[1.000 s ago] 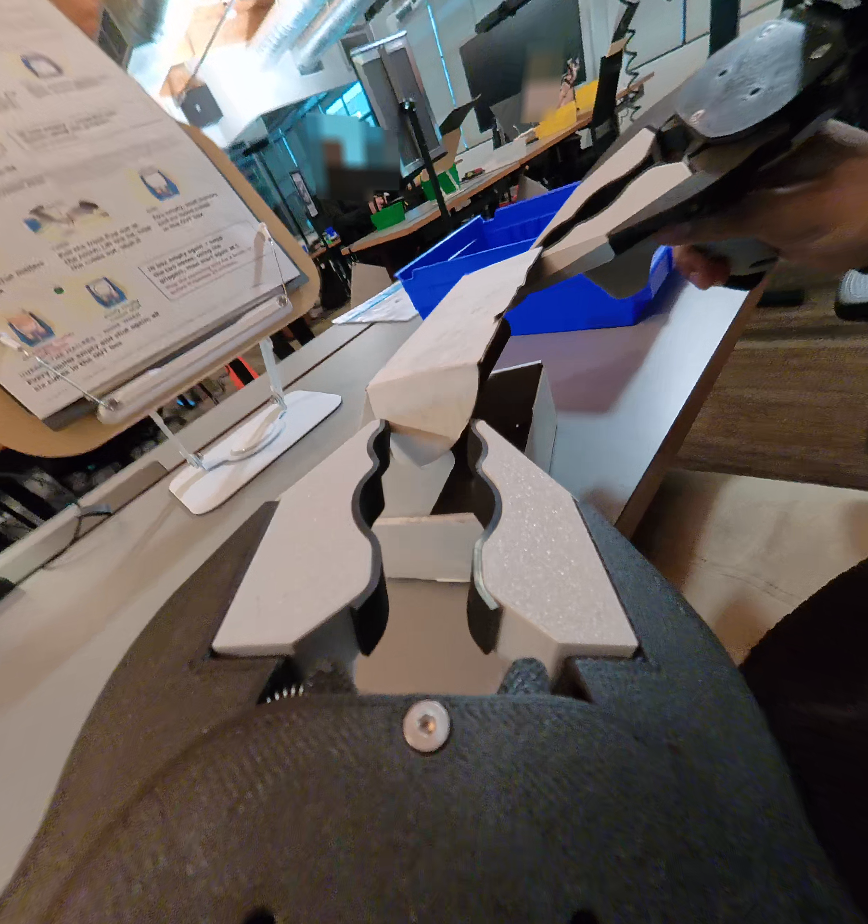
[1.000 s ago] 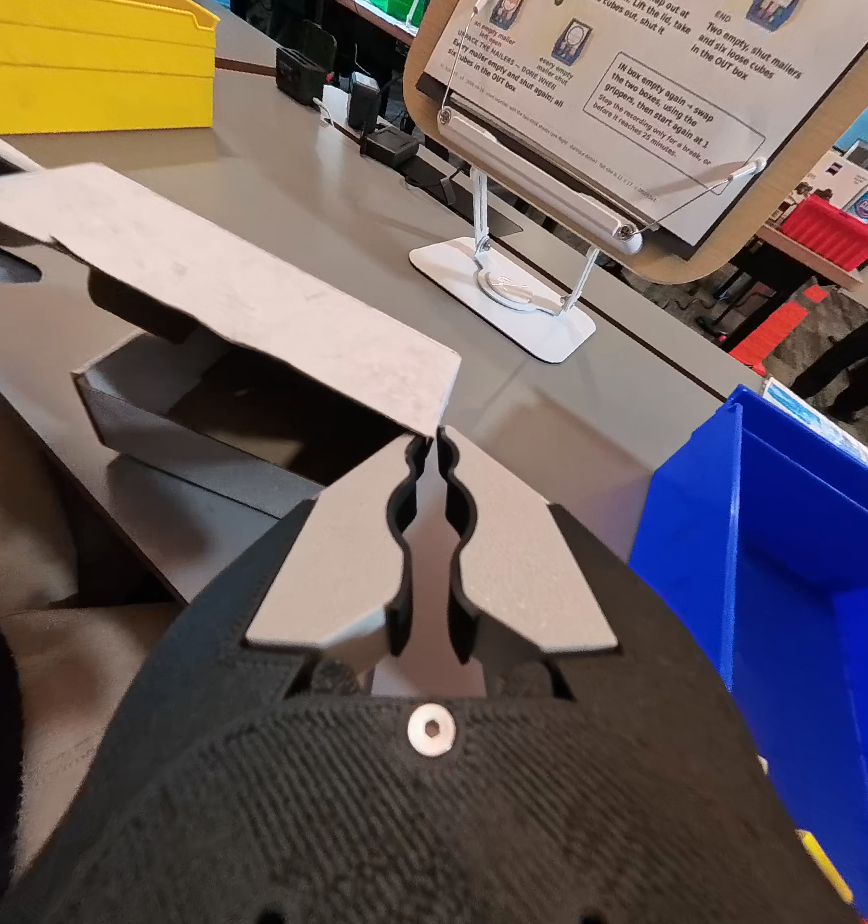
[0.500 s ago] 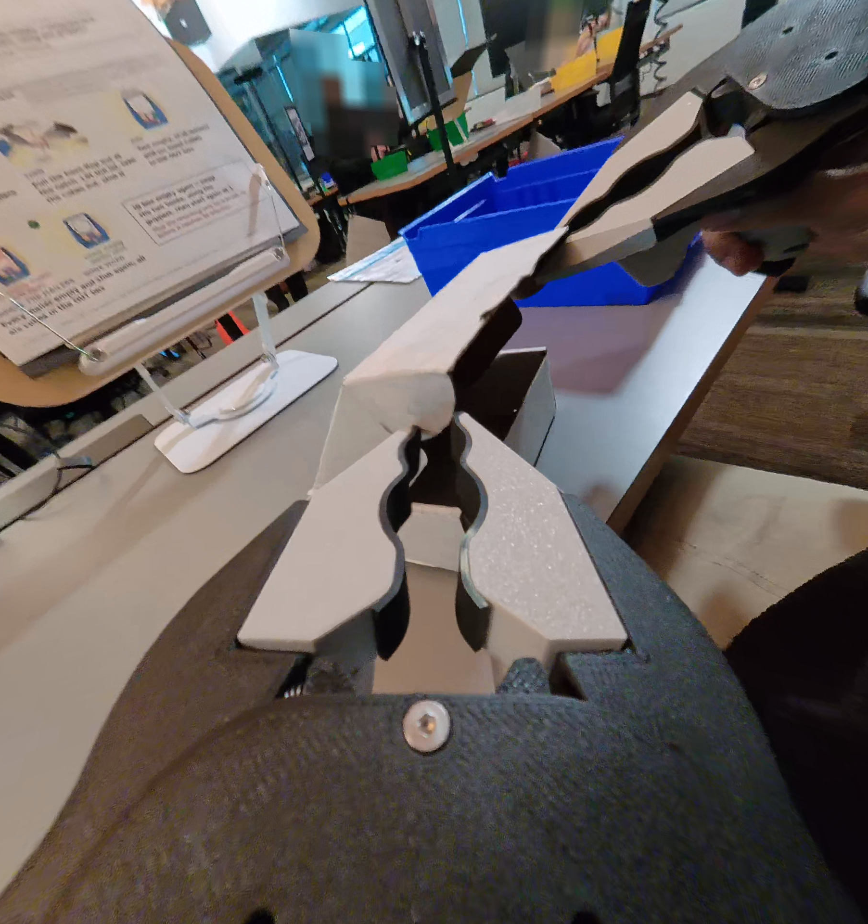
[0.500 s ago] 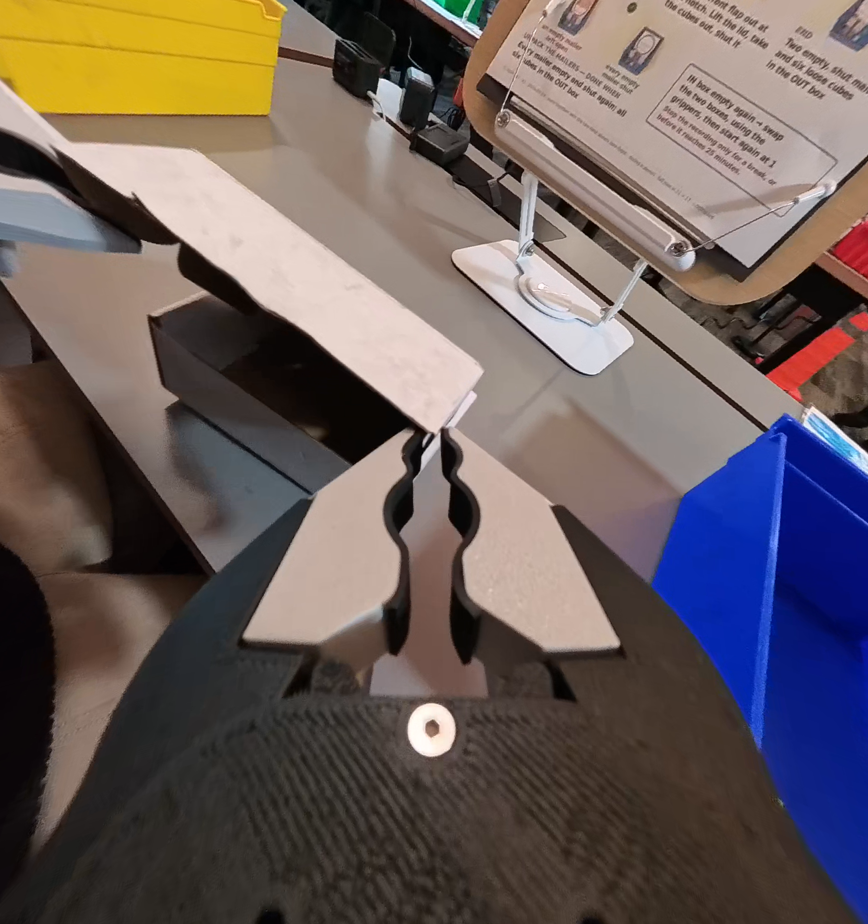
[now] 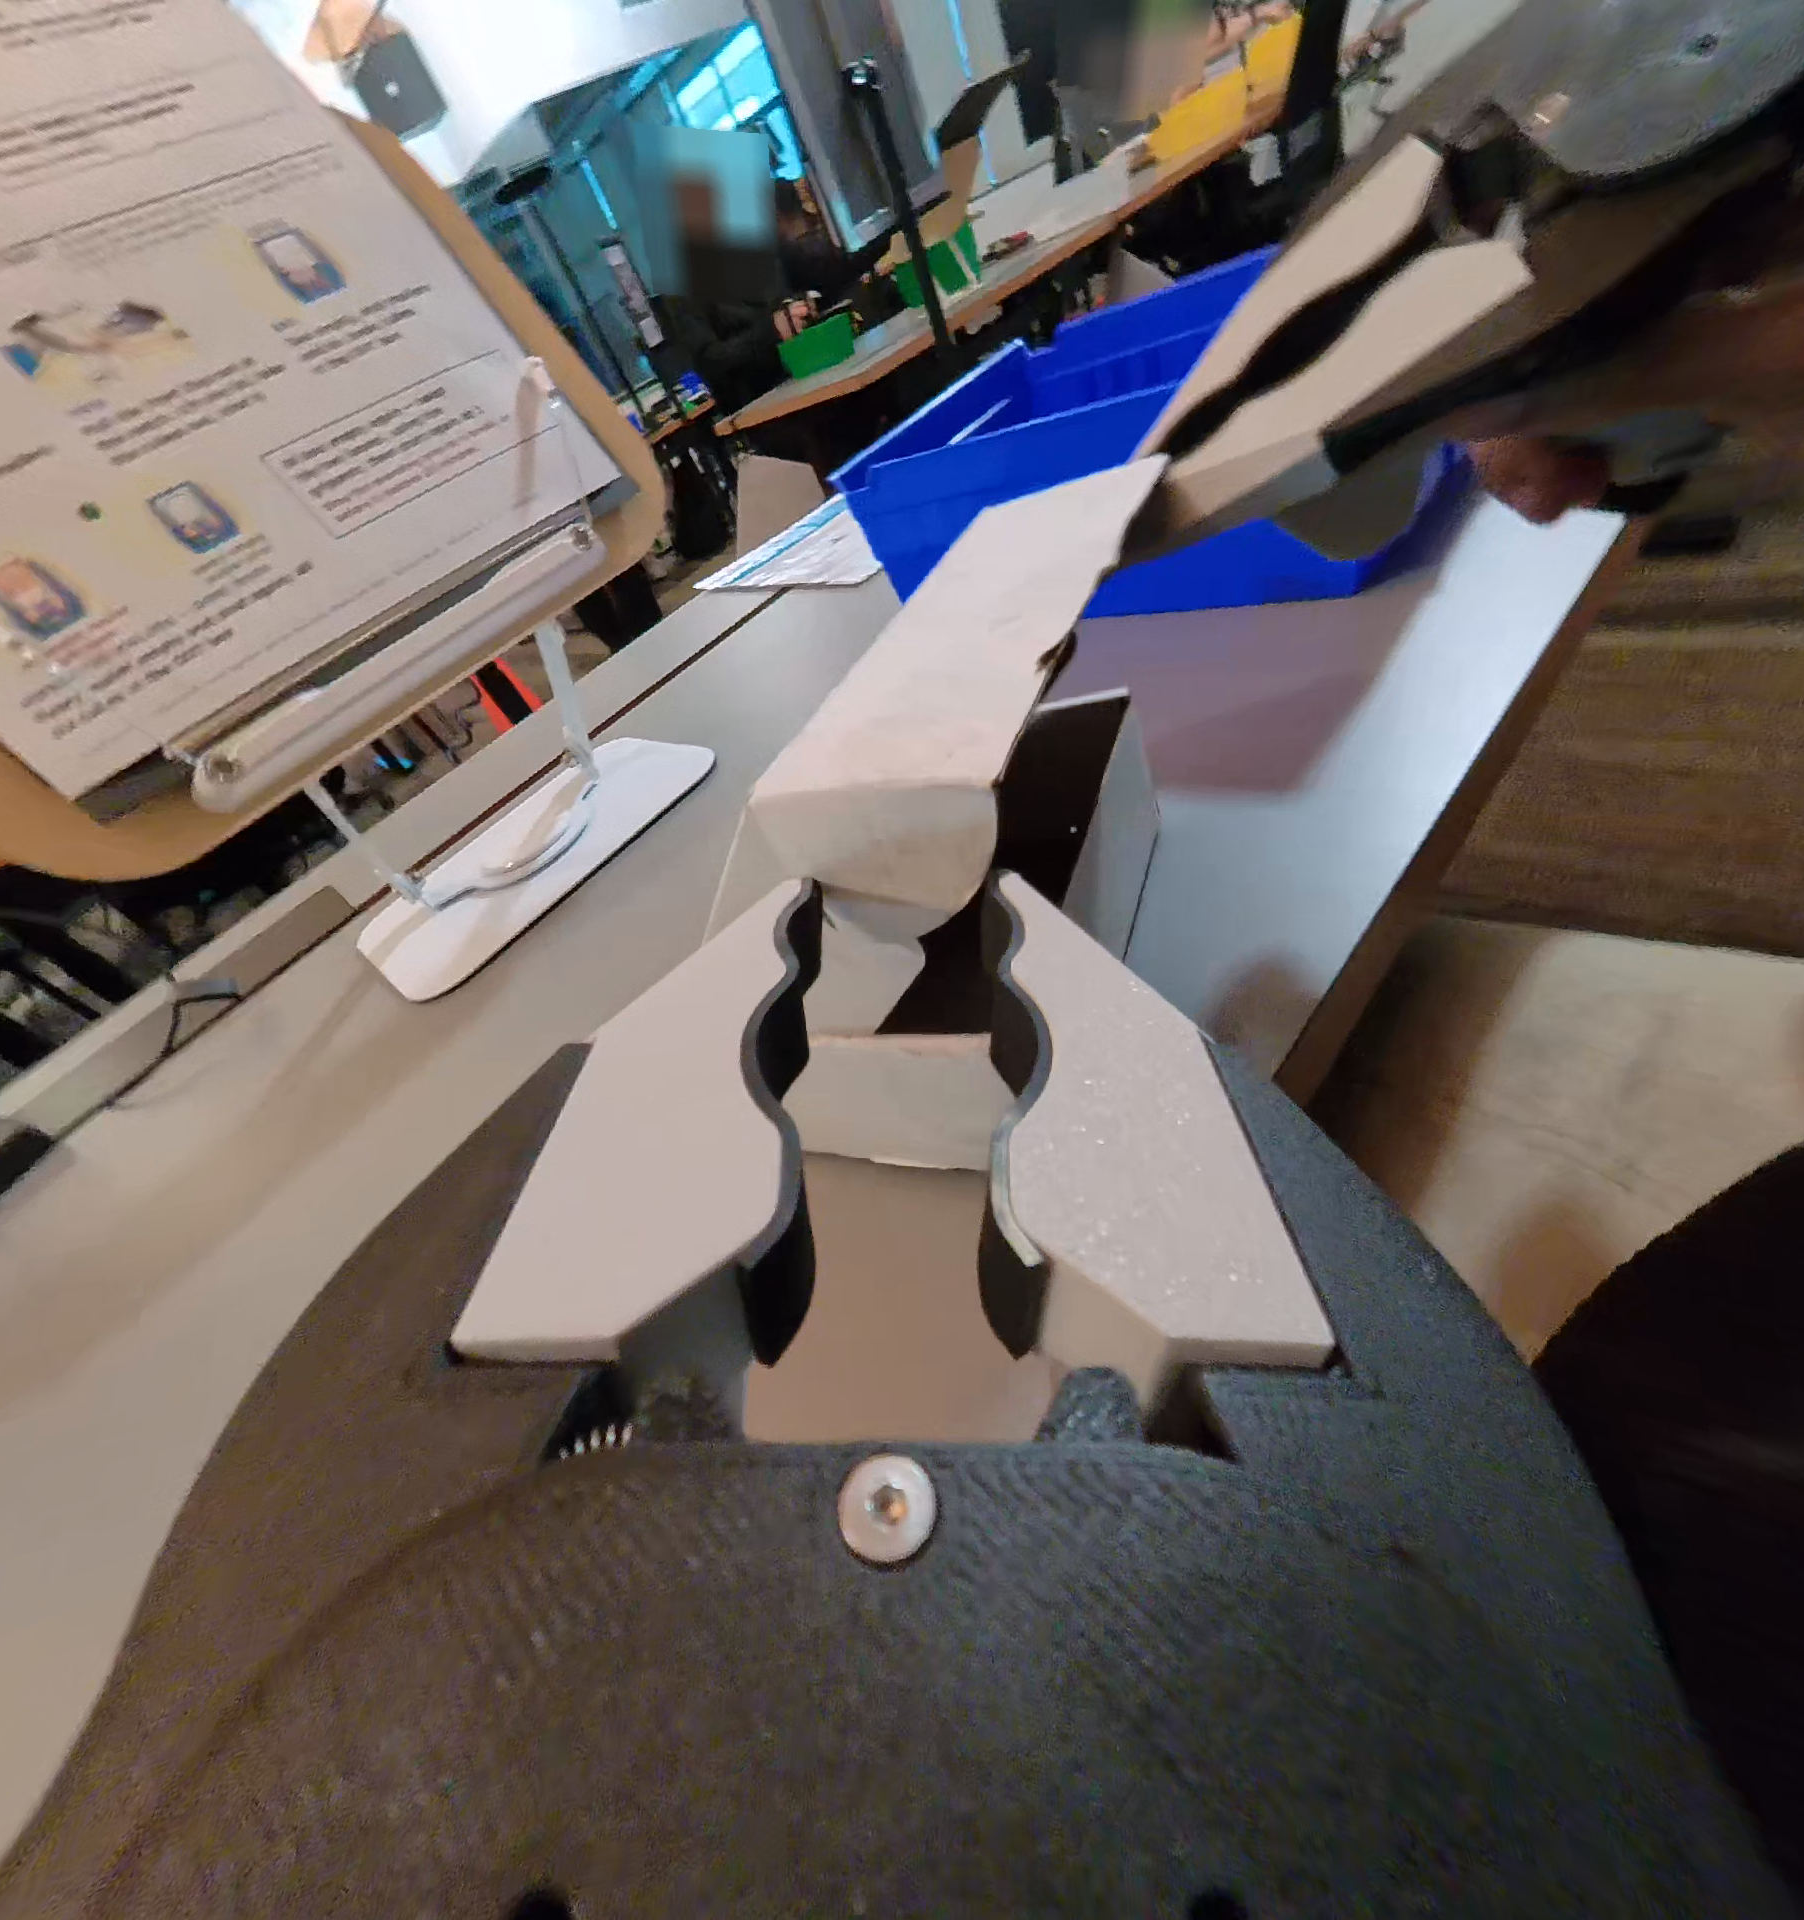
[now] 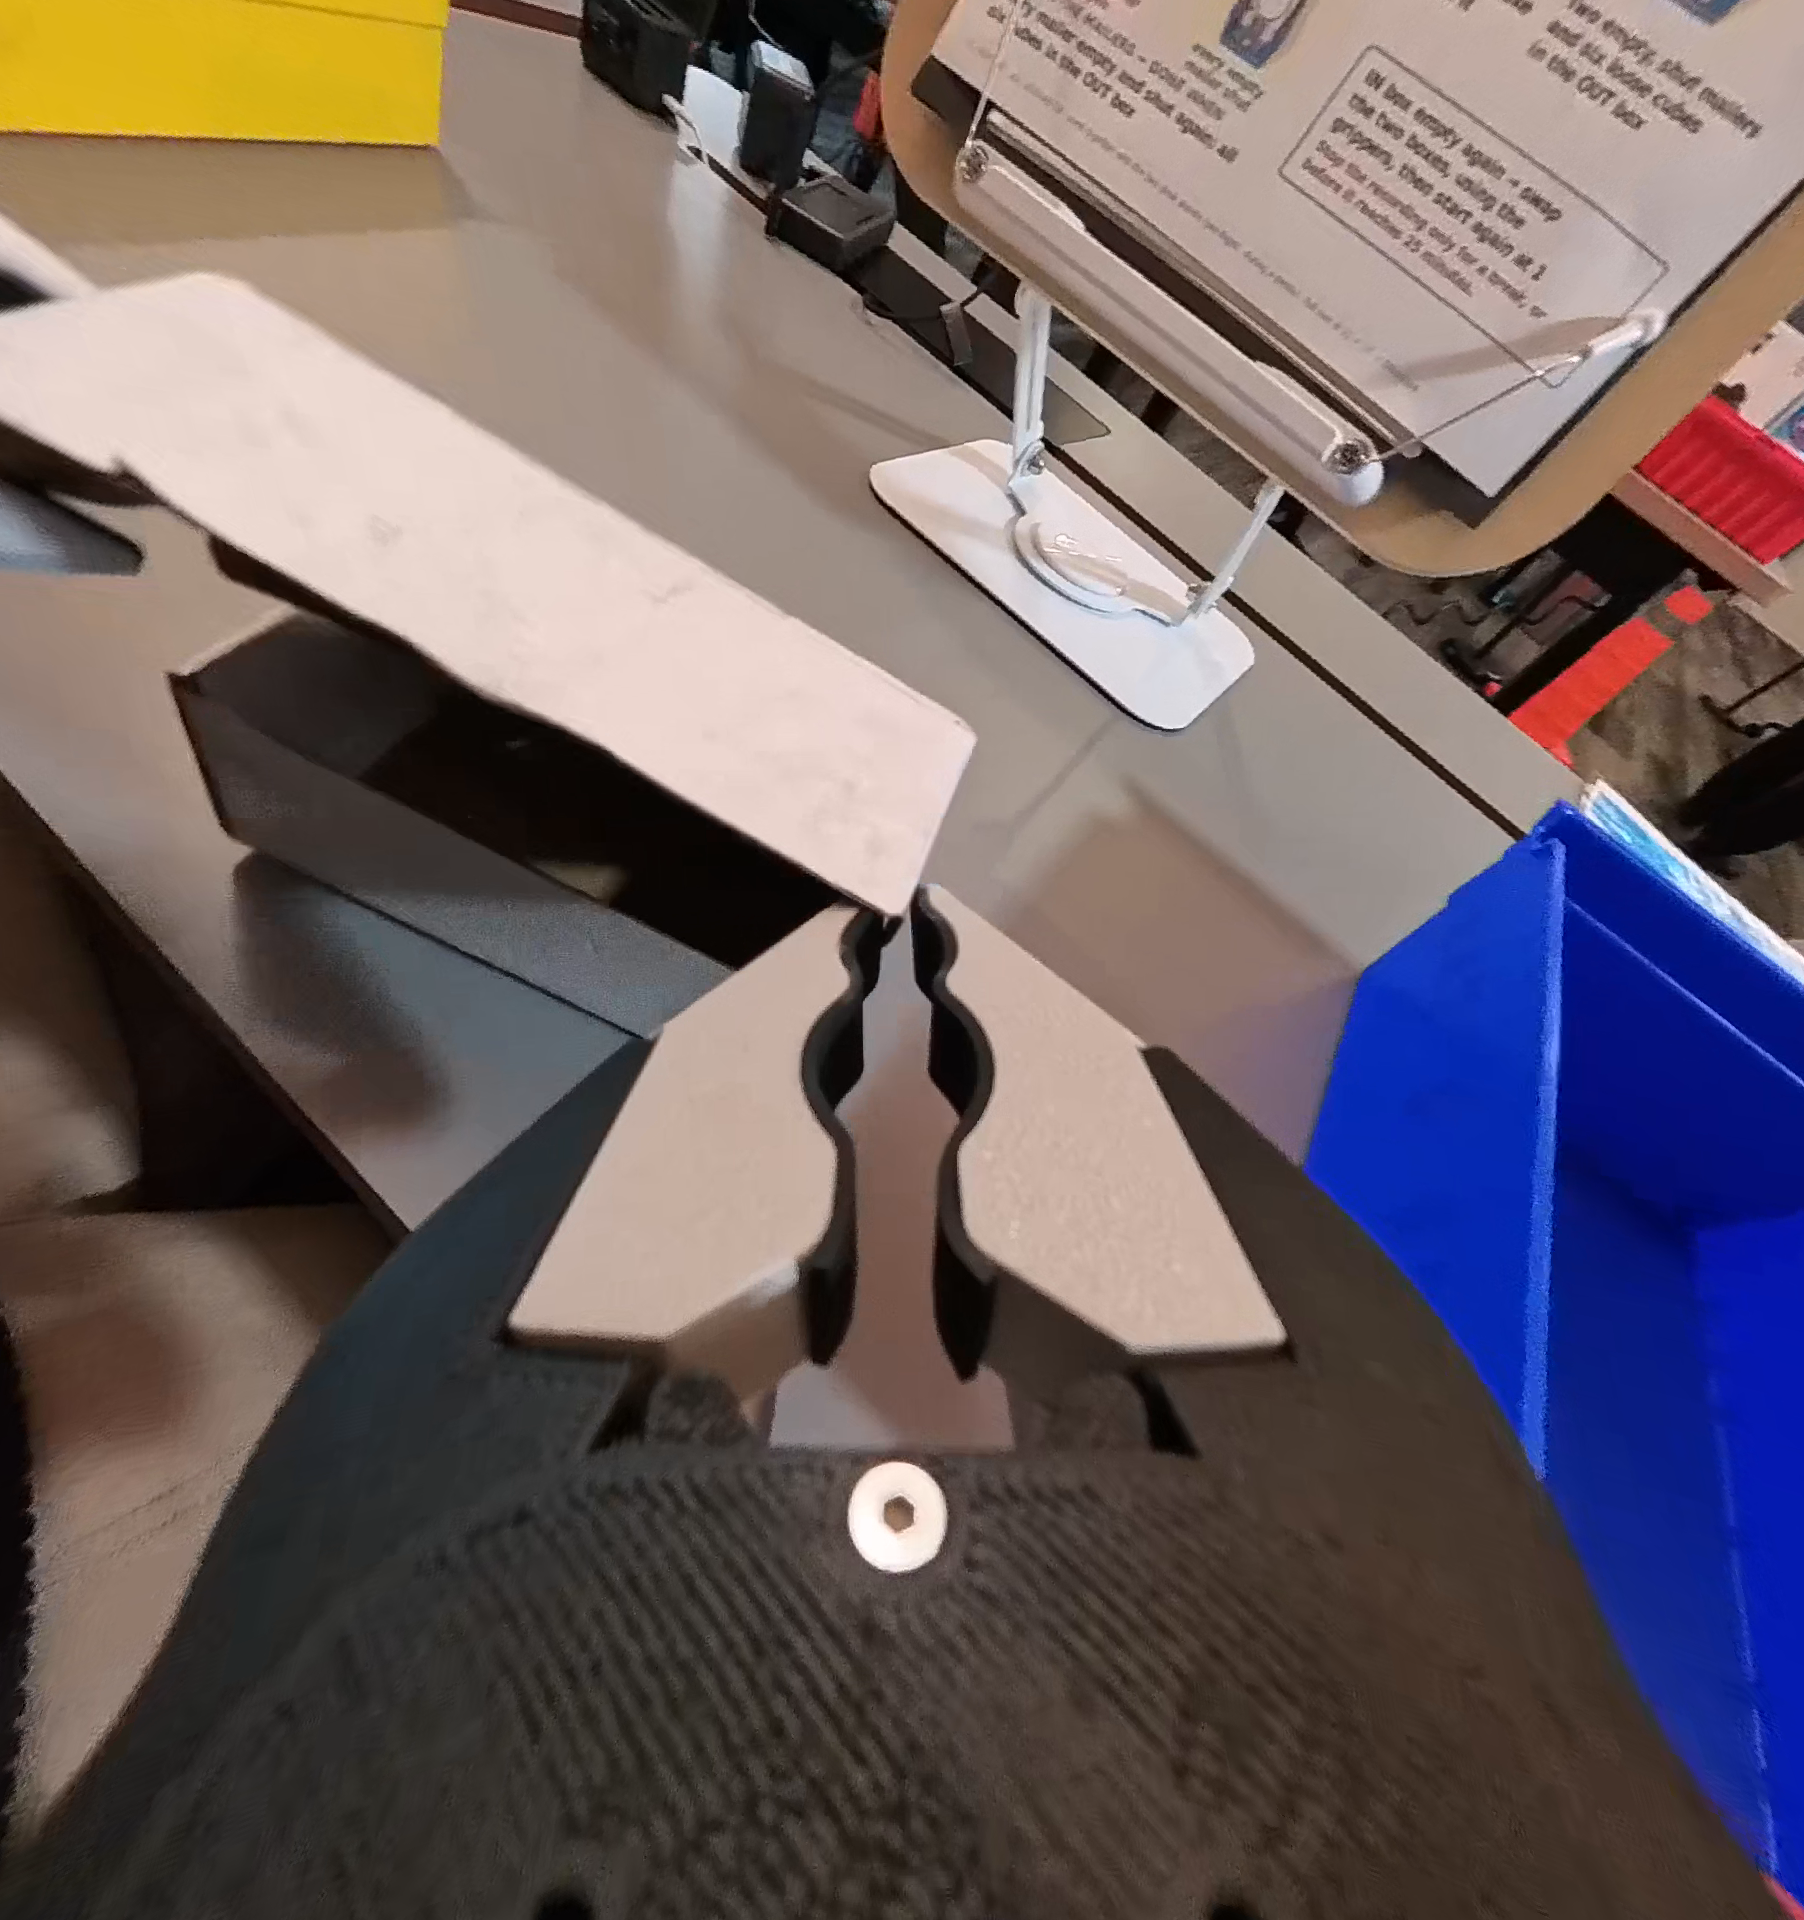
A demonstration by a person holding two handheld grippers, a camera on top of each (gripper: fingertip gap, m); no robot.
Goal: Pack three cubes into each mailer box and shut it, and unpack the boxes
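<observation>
Mailer box (image 6: 441, 769) lid (image 6: 524, 582) half-raised, stretching lengthwise between both grippers

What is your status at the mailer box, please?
Right tool shut on raised grey cardboard lid. Left tool open at the lid's other end. Nothing blocking.

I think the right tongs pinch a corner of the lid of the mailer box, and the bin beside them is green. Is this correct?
Not fully. The right tongs do pinch a corner of the lid of the mailer box, but the bin beside them is blue, not green. The right wrist view shows it.
</observation>
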